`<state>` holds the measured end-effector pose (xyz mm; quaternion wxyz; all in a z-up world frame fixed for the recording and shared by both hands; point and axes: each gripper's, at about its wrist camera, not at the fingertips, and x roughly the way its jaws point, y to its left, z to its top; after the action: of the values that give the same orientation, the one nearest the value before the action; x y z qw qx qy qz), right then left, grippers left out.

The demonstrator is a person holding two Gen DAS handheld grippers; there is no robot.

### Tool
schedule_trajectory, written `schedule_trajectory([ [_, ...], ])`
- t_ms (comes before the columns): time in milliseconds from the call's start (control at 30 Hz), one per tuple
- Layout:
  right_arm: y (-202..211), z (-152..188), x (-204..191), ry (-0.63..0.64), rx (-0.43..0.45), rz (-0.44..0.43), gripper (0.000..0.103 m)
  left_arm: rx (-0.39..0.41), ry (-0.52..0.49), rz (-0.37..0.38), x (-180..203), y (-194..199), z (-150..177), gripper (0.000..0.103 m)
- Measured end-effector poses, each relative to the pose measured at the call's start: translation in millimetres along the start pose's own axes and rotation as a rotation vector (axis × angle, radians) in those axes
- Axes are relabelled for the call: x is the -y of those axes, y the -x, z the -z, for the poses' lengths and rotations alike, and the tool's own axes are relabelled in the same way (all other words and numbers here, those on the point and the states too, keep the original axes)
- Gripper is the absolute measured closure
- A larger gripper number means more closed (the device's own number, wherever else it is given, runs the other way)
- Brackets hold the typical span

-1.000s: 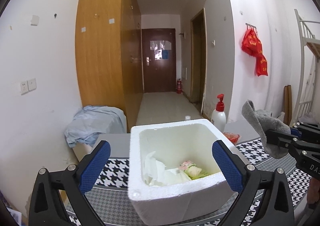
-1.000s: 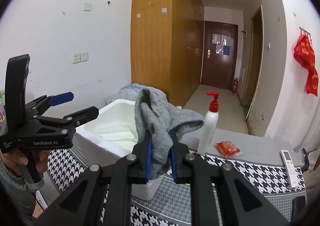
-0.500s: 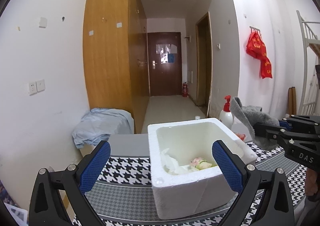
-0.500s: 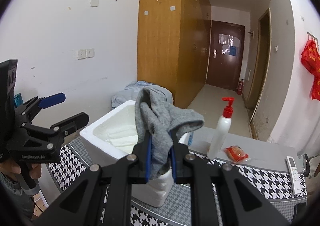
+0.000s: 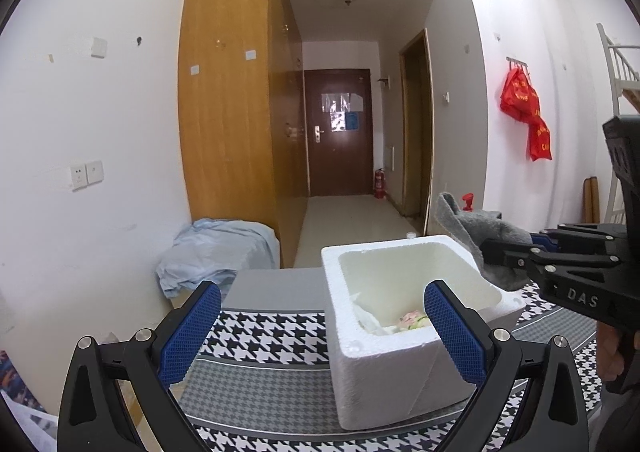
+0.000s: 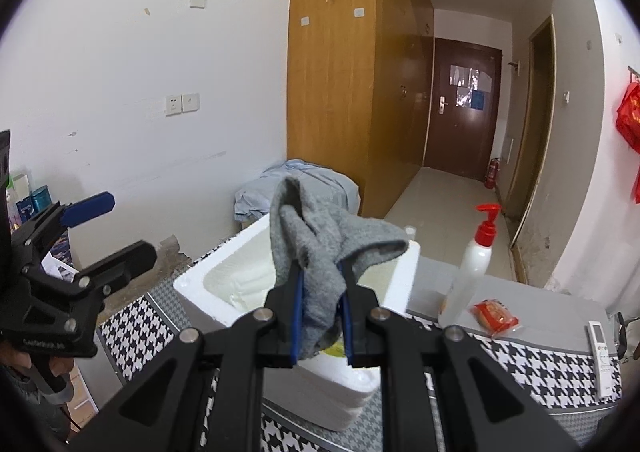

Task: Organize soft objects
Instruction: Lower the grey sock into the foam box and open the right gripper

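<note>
Right now the right gripper (image 6: pixel 322 312) pinches a limp grey knitted cloth (image 6: pixel 320 248) at frame centre, over the white foam box (image 6: pixel 224 292). Lower down, the left gripper (image 5: pixel 320 336) gapes empty. Released off-centre, the cloth could likely drape over the rim.

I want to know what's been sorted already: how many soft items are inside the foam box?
2 visible: crumpled white material along the left inside wall of the foam box, and a pink-and-green item beside it on the floor. The near wall and left claw may hide more.
</note>
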<state>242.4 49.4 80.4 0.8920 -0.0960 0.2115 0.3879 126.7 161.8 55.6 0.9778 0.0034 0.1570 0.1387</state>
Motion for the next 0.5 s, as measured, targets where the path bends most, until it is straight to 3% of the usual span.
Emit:
schedule_trajectory([
  [500,-25.4,-4.8,1.8,-0.014,-0.063,-0.005,0.08,-0.009,0.024,-0.018,-17.1,3.4,7.0,0.001],
])
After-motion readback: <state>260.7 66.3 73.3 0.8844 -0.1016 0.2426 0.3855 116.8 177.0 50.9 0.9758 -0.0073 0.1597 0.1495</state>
